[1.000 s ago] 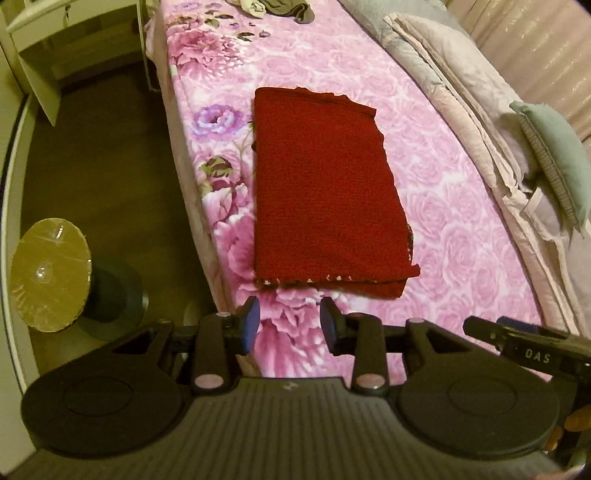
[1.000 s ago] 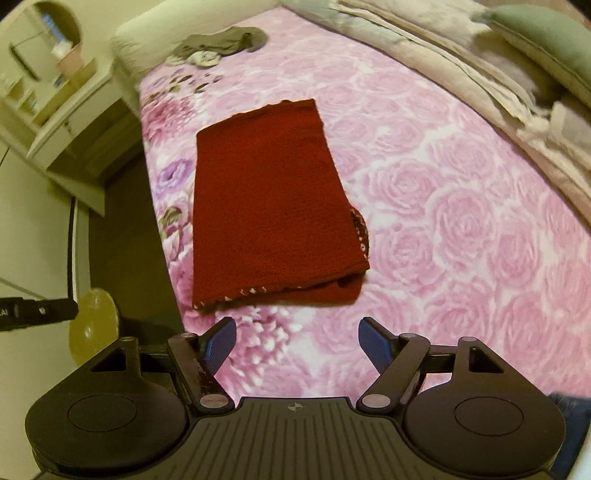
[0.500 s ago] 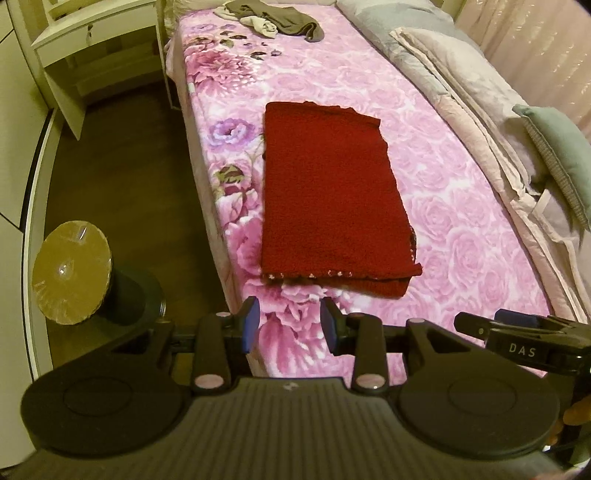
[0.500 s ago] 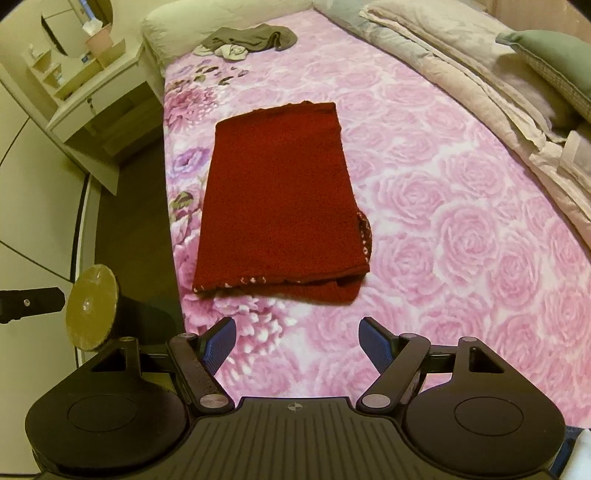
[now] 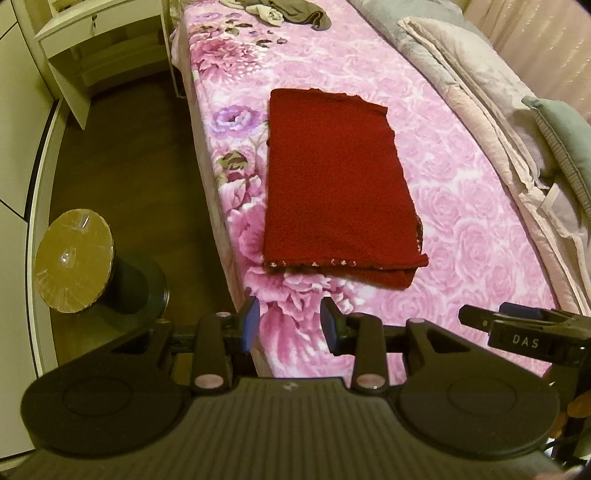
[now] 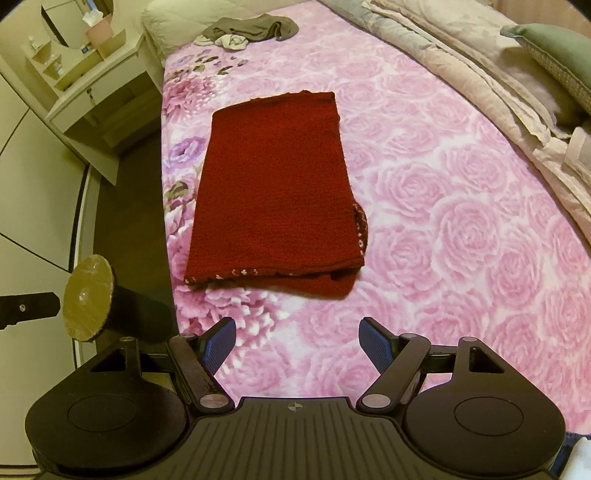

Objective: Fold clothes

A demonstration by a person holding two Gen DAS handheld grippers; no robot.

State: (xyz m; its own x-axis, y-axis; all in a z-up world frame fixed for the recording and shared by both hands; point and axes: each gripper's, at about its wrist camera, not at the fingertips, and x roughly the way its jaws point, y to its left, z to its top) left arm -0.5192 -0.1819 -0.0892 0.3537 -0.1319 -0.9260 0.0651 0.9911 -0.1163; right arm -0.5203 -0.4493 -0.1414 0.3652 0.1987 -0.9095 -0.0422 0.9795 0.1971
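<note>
A dark red knit garment [image 5: 336,181] lies folded into a long rectangle on the pink rose-print bed [image 5: 461,206]; it also shows in the right wrist view [image 6: 277,188]. A white-dotted trim shows along its near edge. My left gripper [image 5: 290,325] is open and empty, above the bed's near edge, short of the garment. My right gripper [image 6: 297,345] is open wide and empty, held above the bed in front of the garment's near end. Part of the right gripper [image 5: 524,332] shows at the right of the left wrist view.
A grey and white clothes pile [image 6: 251,31] lies at the far end of the bed. Folded quilts [image 5: 480,92] and a green cushion [image 5: 565,136] line the right side. A round stool [image 5: 74,260] stands on the dark floor at left, a white desk [image 6: 96,92] beyond.
Both grippers have pulled back and up from the garment, so more of the bed, floor and far clothes pile shows. The garment has not moved. Both jaws keep the same gaps.
</note>
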